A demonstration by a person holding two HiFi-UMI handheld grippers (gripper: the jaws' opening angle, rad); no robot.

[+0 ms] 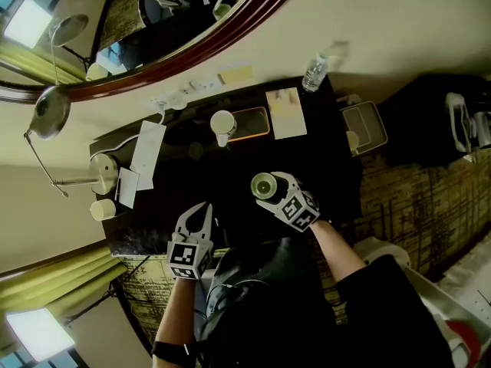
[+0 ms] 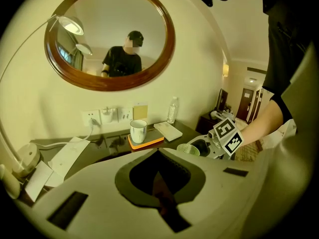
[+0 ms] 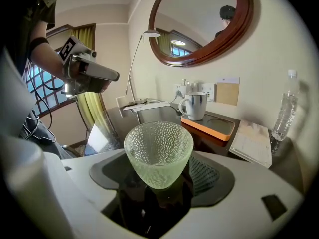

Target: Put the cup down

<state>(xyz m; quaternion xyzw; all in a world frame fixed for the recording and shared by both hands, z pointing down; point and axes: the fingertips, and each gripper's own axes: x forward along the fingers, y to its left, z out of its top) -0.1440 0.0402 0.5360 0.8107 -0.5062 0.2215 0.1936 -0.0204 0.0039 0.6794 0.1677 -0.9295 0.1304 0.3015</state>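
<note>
A pale green dimpled glass cup (image 3: 158,156), flaring from a narrow base to a wide rim, stands upright between the jaws of the right gripper (image 1: 270,188). The jaws are spread wide around it. In the right gripper view the pads appear to sit just off the glass and not to press on it. In the head view the cup is low over the near middle of the dark glossy tabletop (image 1: 230,167). We judge its base to be on the surface or very nearly so, though no view shows the contact itself.

From the cup, the left gripper (image 1: 201,211) is at eight o'clock and apart from it, its jaws closed together with nothing between them. Farther back at eleven o'clock, a white ceramic mug (image 1: 222,125) stands on one end of an orange-rimmed tray (image 1: 253,121). A white notepad (image 1: 285,113) lies at twelve o'clock. A clear plastic water bottle (image 1: 314,71) stands at one o'clock by the wall, under a round wood-framed mirror (image 3: 199,24).

We read this as the last step of the put-down, the letting go. As we judge it, the next move calls for wide jaws and a low, straight pull of the right gripper toward six o'clock, so that neither pad catches the flared rim and tips the cup.
</note>
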